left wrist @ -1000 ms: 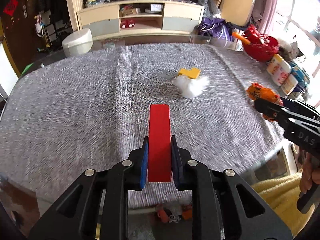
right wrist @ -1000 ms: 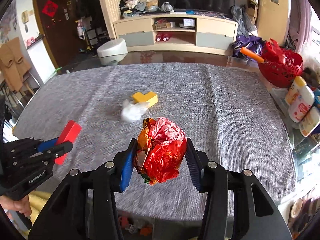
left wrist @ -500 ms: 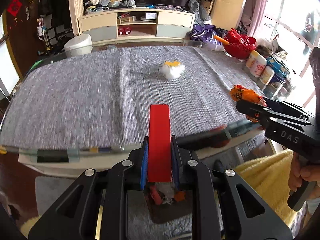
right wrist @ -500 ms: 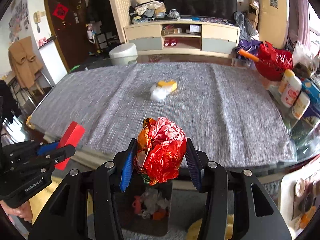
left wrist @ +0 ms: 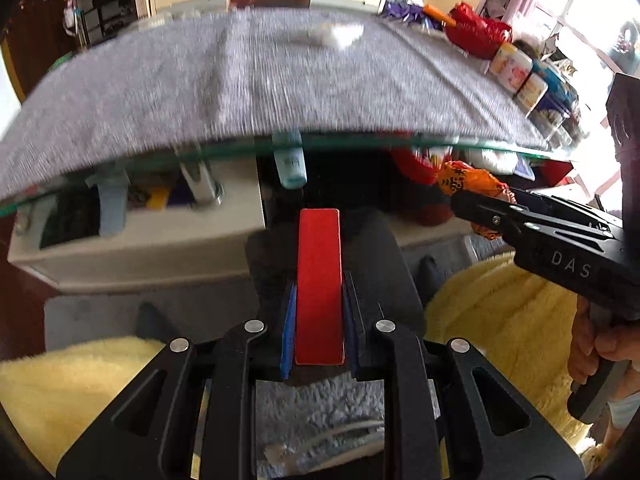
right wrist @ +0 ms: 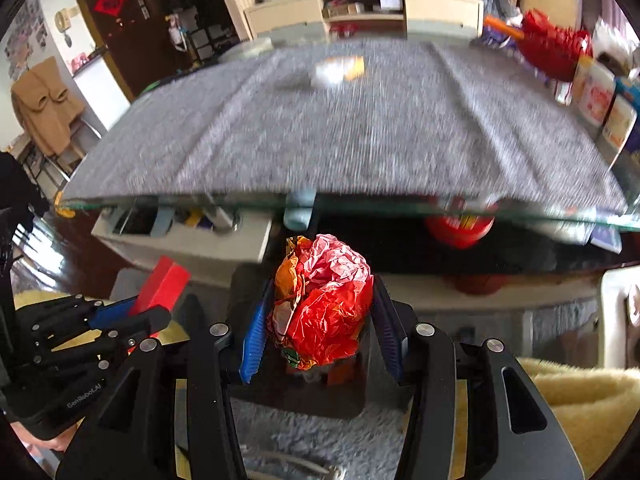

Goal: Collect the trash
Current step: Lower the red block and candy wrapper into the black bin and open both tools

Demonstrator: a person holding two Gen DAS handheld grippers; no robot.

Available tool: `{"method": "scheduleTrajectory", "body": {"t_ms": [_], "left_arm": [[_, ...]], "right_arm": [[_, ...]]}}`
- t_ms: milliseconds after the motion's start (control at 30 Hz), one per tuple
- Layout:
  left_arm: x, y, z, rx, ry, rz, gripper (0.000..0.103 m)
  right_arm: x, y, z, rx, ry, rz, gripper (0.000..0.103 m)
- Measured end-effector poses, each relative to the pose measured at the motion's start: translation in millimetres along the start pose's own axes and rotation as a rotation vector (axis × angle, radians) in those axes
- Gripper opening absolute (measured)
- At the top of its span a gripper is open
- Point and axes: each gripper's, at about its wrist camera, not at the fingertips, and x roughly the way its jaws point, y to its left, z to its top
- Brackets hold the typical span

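My left gripper [left wrist: 319, 292] is shut on a flat red block [left wrist: 319, 280], also seen in the right wrist view [right wrist: 162, 286]. My right gripper [right wrist: 322, 312] is shut on a crumpled red and orange wrapper [right wrist: 326, 300], also seen in the left wrist view [left wrist: 466, 182]. Both grippers are below and in front of the table's glass edge [right wrist: 360, 202], over a dark bin [right wrist: 304, 392] on the floor. A white tissue wad [right wrist: 326, 74] and a yellow piece [right wrist: 356, 68] lie blurred on the grey tablecloth [left wrist: 280, 80].
Yellow fluffy fabric [left wrist: 504, 312] lies on both sides of the bin. A shelf under the table holds bottles [left wrist: 292, 160] and a red container [right wrist: 460, 228]. Bottles [right wrist: 596, 96] and a red basket [right wrist: 556, 48] stand at the table's right edge.
Both grippers have pulled back off the table and dropped below its edge with their loads still held. The tabletop has moved up in both views; the bin now lies under the grippers.
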Motion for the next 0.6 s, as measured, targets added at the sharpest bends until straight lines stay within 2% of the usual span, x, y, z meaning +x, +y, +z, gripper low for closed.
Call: {"method": "scheduleTrajectory", "body": {"t_ms": [167, 367, 600], "left_arm": [[29, 2, -16, -0.024, 0.083, -0.049, 0.019], [52, 3, -28, -0.021, 0.140, -0.050, 0.019], [70, 4, -31, -0.035, 0.188, -0.070, 0.019]], "right_arm": [[27, -3, -16, 0.028, 0.080, -0.001, 0.049], [54, 0, -30, 0.032, 0.150, 0.003, 0.049], [72, -3, -31, 0.054, 0.198, 0.011, 0.051]]}}
